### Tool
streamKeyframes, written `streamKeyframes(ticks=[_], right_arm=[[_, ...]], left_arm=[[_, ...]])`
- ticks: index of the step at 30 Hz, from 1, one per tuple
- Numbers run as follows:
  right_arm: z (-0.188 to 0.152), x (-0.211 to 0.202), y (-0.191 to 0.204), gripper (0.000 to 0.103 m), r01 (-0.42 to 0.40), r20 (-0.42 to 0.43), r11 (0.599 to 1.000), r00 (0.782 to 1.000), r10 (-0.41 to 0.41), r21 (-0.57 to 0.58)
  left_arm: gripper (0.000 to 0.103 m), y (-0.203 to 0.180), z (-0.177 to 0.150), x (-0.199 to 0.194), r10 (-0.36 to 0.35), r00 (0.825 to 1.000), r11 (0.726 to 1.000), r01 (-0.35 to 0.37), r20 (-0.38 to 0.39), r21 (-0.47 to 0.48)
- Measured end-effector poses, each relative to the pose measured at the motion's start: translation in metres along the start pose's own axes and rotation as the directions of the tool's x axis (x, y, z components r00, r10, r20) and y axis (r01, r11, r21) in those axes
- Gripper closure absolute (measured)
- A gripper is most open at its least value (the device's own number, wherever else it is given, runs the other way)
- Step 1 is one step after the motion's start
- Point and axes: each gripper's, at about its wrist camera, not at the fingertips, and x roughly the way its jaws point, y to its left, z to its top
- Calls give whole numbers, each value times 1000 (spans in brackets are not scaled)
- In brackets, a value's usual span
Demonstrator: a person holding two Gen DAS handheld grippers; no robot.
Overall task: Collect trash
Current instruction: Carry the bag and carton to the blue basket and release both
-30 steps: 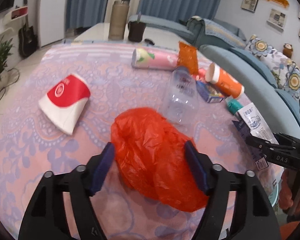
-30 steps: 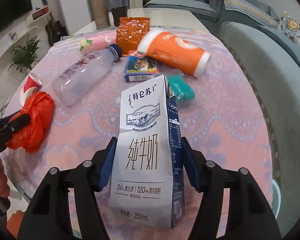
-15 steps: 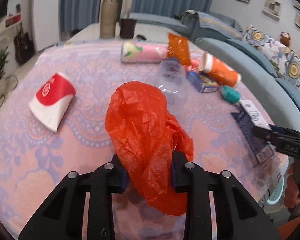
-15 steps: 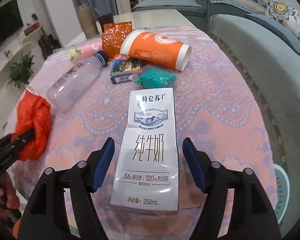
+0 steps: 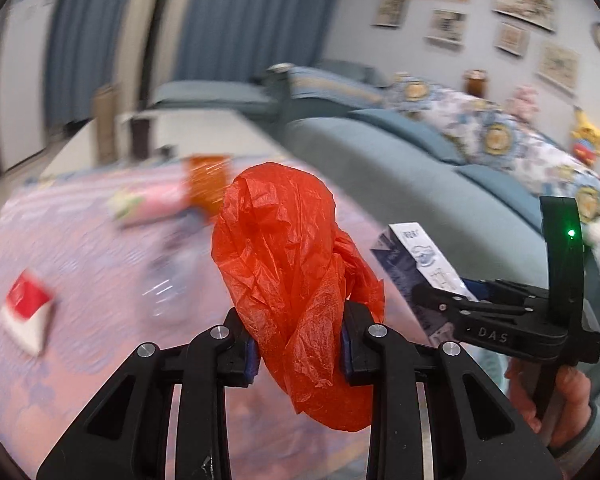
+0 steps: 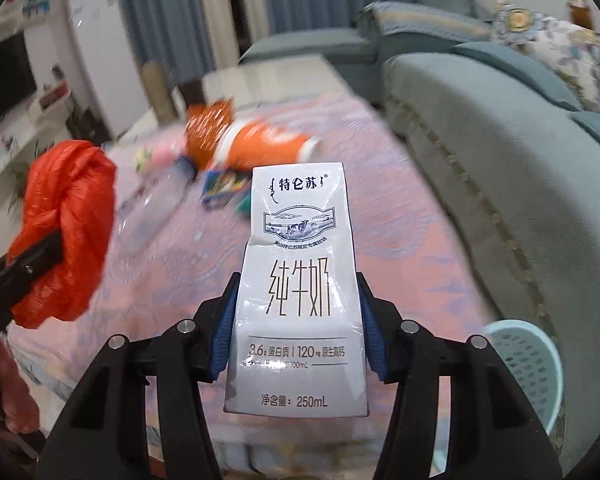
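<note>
Left wrist view: left tool [image 5: 298, 350] pinching crumpled red plastic bag [image 5: 292, 276], lifted above the worktop [image 5: 100, 280]. At right, right tool [image 5: 456, 300] marked "DAS", clamped on milk carton [image 5: 418, 256].

Right wrist view: right tool [image 6: 296, 332] pressed onto milk carton [image 6: 298, 280], held off the worktop [image 6: 400, 240]; printed "特仑苏", "纯牛奶", "250mL". Light blue perforated basket [image 6: 528, 356] beyond the worktop's near right edge.

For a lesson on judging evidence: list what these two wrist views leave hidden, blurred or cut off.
1. Left wrist view: motion blur smears the red-and-white paper cup and the clear plastic bottle.
2. Left wrist view: the crumpled red plastic bag hides the tablecloth behind it.
3. Right wrist view: the white milk carton hides the small green item.
4. Right wrist view: the pale blue perforated basket is part hidden by the tool; contents unseen.
</note>
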Motion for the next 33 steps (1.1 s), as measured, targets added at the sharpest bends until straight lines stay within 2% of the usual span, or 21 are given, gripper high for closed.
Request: streamKeyframes(ticks=[5, 9, 12, 15, 18, 21, 24, 25, 26, 29, 33], right_arm=[[-8, -57, -65, 53, 103, 84, 988, 990, -113, 113], [-24, -84, -119, 53, 198, 92, 960, 971, -219, 199], [-39, -92, -158, 53, 249, 64, 933, 960, -274, 259], [-60, -91, -192, 53, 288, 15, 903, 951, -309, 319], [-86, -82, -221, 53, 310, -51, 875, 948, -315, 372], [-110, -66, -243, 52, 324, -133, 848, 946, -296, 418], [-132, -48, -263, 52, 320, -198, 819, 947, -254, 476], [-139, -42, -268, 52, 320, -218, 807, 946, -241, 496], [-144, -39, -271, 52, 321, -228, 799, 945, -235, 508], [-154, -30, -283, 52, 315, -249, 776, 946, -208, 547], [-158, -26, -290, 49, 320, -269, 763, 943, -198, 561]], left_arm=[[76, -71, 21, 19, -144, 990, 984, 144, -1, 107], [76, -132, 31, 49, -242, 969, 950, 246, -45, 193], [75, -167, 29, 76, -302, 947, 917, 320, -112, 238], [75, -198, 17, 111, -354, 909, 879, 404, -219, 253], [75, -222, -1, 145, -371, 872, 848, 458, -319, 266], [75, -239, -24, 171, -358, 844, 828, 485, -400, 282], [74, -248, -44, 196, -348, 801, 812, 517, -486, 271], [73, -250, -49, 203, -353, 782, 804, 534, -513, 261], [71, -250, -53, 207, -357, 772, 800, 543, -525, 255], [65, -252, -63, 220, -349, 758, 804, 544, -551, 240], [49, -248, -65, 220, -335, 769, 816, 526, -544, 241]])
